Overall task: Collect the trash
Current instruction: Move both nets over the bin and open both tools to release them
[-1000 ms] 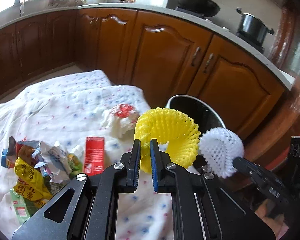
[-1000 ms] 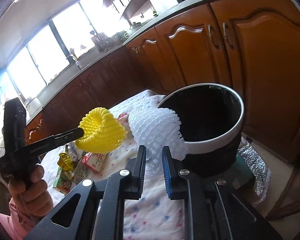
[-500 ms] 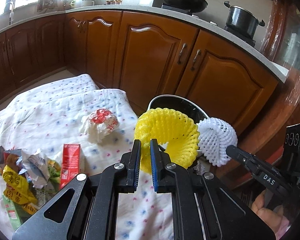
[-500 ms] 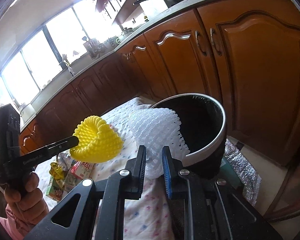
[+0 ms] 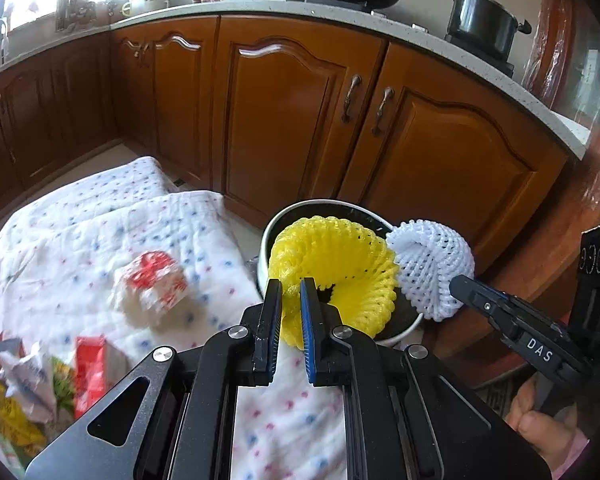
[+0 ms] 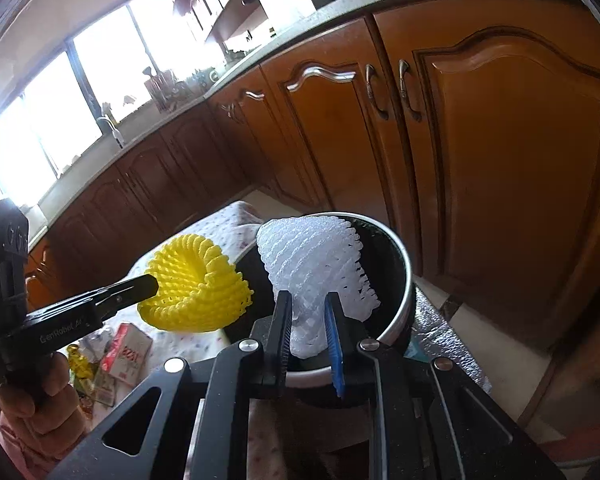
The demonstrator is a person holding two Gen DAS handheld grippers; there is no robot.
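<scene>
My left gripper (image 5: 290,292) is shut on a yellow foam fruit net (image 5: 340,264), which hangs over the near rim of the round trash bin (image 5: 320,205). In the right wrist view the same yellow foam net (image 6: 196,284) sits just left of the bin (image 6: 396,320). My right gripper (image 6: 307,312) is shut on a white foam fruit net (image 6: 312,256), held over the bin's dark opening. The left wrist view shows this white foam net (image 5: 432,268) to the right of the yellow one, pinched by the right gripper's fingers (image 5: 472,292).
A dotted white cloth (image 5: 100,232) covers the table left of the bin. On it lie a crumpled red-and-white wrapper (image 5: 152,284), a red carton (image 5: 90,364) and a heap of wrappers (image 5: 16,392). Wooden cabinets (image 5: 300,120) stand close behind the bin.
Both grippers have carried their nets toward the bin; the yellow net now overlaps its rim and the white net hangs over its opening. The trash on the cloth has slid left in view.
</scene>
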